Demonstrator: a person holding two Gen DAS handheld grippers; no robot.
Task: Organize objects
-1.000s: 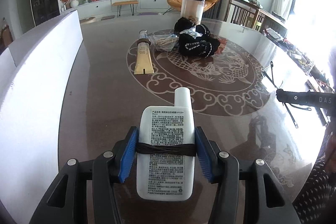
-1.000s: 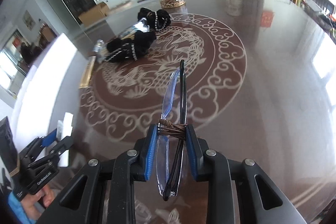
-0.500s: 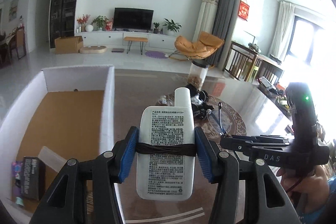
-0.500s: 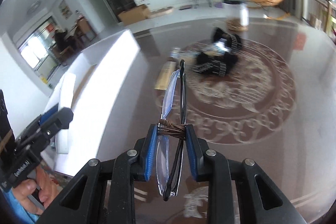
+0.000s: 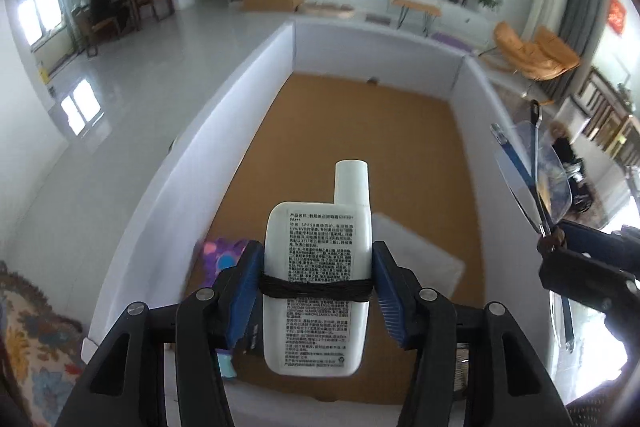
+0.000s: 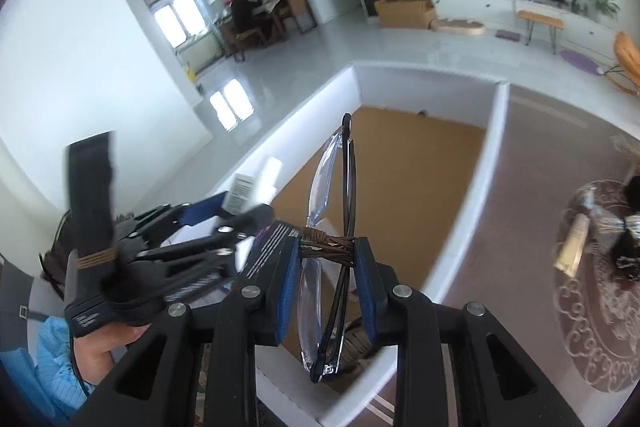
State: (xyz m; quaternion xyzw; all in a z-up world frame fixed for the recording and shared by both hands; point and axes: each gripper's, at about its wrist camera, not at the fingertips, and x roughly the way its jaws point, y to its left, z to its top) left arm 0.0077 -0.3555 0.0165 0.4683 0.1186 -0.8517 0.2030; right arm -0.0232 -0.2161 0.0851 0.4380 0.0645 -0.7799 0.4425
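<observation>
Comparing this moment with the views a second ago, we note that both tools have swung from the desk [image 6: 520,227] to a position over the white-walled box [image 5: 192,171]. Earlier the patterned desk top filled both views; now the box's brown cardboard floor does. We judge that the carry phase is finished and that release into the box is the next step.

The box is open-topped and stands beside the desk, its far half bare. At the near end we see a flat white sheet or pad [image 5: 416,251] on the floor, a purple patterned packet [image 5: 224,255] against the left wall, and a dark item partly hidden behind the left tool; we cannot identify the last.

The left hand-held gripper [image 5: 318,281] is clamped on a white sunscreen bottle [image 5: 320,267], label up and cap pointing forward, held above the near end of the box.

The right hand-held gripper [image 6: 328,263] is closed narrowly on a pair of folded rimless glasses [image 6: 332,187], gripped edge-on with the lenses projecting forward above the box's right wall. In the left wrist view the glasses appear at the right edge.

Remaining items, a tan tube [image 6: 572,247] and black fabric pieces [image 6: 628,227], lie on the desk, well apart from the box.
</observation>
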